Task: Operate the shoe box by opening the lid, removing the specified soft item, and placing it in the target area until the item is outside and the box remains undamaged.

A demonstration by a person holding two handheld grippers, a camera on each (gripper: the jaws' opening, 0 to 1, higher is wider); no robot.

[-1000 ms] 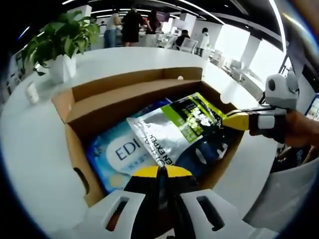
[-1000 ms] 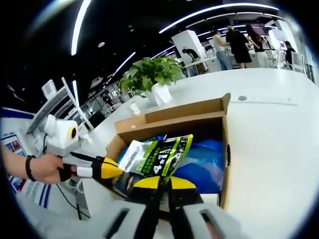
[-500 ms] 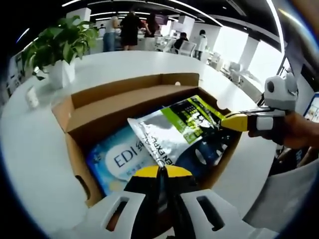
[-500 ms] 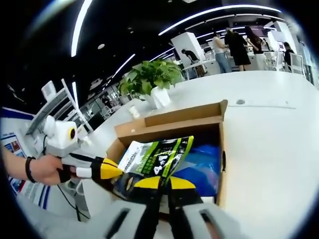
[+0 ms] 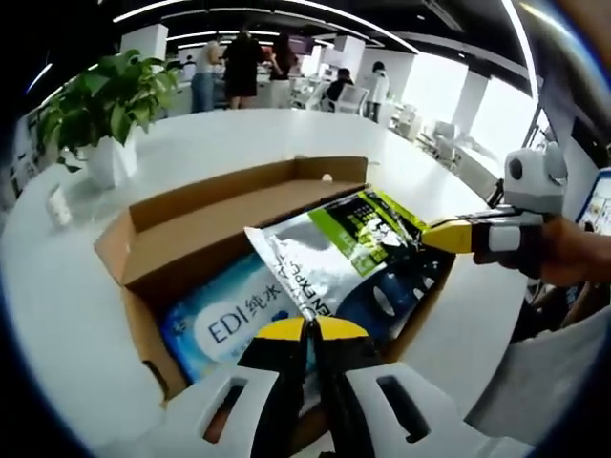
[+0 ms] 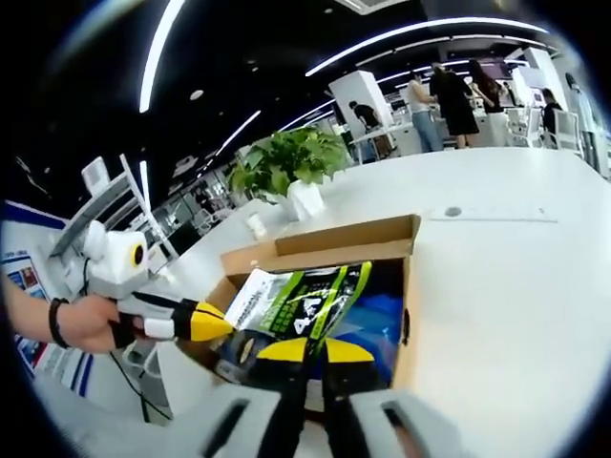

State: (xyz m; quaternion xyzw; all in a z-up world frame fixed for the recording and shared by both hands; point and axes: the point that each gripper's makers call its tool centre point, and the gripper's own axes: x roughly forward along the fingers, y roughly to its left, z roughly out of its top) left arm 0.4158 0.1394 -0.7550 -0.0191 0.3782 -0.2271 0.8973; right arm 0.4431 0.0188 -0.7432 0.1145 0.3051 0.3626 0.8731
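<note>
Two close gripper cameras facing each other across the open shoe box (image 5: 205,205), their shared ground.

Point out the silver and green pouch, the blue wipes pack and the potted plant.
silver and green pouch (image 5: 329,243), left gripper view, on its printed front.
blue wipes pack (image 5: 224,320), left gripper view, on its white label.
potted plant (image 6: 291,162), right gripper view, on its leaves.

Box (image 5: 229,205) – matt brown corrugated cardboard; pouch (image 5: 334,243) – glossy, crinkled foil-like plastic; table (image 5: 57,286) – smooth, white, slightly shiny.
</note>
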